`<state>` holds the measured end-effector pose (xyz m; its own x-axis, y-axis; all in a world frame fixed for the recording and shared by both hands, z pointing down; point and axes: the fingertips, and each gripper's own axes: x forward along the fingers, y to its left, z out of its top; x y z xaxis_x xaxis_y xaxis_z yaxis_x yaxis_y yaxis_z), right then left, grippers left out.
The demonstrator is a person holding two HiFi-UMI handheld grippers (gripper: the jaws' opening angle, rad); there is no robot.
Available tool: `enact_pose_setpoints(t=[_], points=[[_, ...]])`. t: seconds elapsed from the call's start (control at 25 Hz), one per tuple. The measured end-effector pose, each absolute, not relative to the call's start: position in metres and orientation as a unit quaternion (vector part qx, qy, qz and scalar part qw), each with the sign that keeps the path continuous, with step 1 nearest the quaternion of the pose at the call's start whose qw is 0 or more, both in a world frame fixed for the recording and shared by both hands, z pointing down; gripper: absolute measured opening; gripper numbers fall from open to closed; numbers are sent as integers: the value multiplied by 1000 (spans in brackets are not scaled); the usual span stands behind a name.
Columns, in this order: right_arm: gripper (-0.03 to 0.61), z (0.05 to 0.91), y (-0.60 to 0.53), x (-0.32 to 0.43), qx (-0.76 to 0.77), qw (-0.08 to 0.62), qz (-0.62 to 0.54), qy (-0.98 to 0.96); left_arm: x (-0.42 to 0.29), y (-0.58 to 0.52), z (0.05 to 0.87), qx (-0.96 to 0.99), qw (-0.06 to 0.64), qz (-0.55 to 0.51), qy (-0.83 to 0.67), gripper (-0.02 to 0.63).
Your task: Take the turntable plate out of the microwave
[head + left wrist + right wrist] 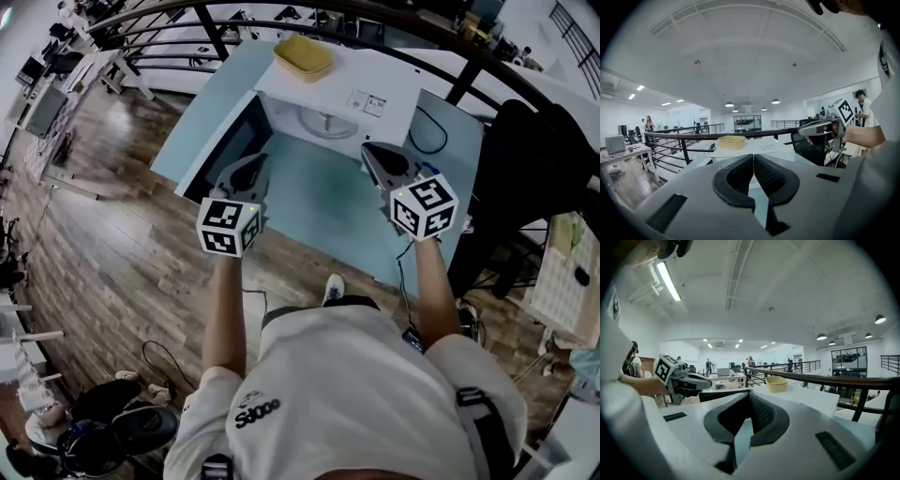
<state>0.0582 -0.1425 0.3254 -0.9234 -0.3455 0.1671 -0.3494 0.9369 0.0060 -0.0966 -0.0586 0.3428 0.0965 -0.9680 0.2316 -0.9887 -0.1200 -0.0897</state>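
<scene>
A white microwave [375, 80] stands on a pale blue table [319, 211] with its dark door [225, 145] swung open to the left. Inside the cavity lies the glass turntable plate [323, 120]. My left gripper [258, 161] hovers over the table in front of the open door, jaws shut and empty. My right gripper [368, 150] is level with it in front of the microwave's right side, also shut and empty. In the left gripper view the left gripper [753, 157] shows its pads pressed together. The right gripper [749, 397] shows the same in the right gripper view.
A yellow container [303, 56] sits on top of the microwave. A black railing [281, 28] runs behind the table. A dark office chair [525, 178] stands to the right, and cables lie on the wooden floor [112, 244]. People stand far off [751, 363].
</scene>
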Motion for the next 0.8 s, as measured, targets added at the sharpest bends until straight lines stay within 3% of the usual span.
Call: enact_pose_setpoints(t=[0.36, 0.8], points=[[6, 357, -188, 37, 177, 98, 37, -979, -116, -136, 381, 747, 94, 115, -647, 18], [6, 405, -238, -10, 294, 171, 49, -939, -168, -233, 438, 790, 91, 145, -589, 20]])
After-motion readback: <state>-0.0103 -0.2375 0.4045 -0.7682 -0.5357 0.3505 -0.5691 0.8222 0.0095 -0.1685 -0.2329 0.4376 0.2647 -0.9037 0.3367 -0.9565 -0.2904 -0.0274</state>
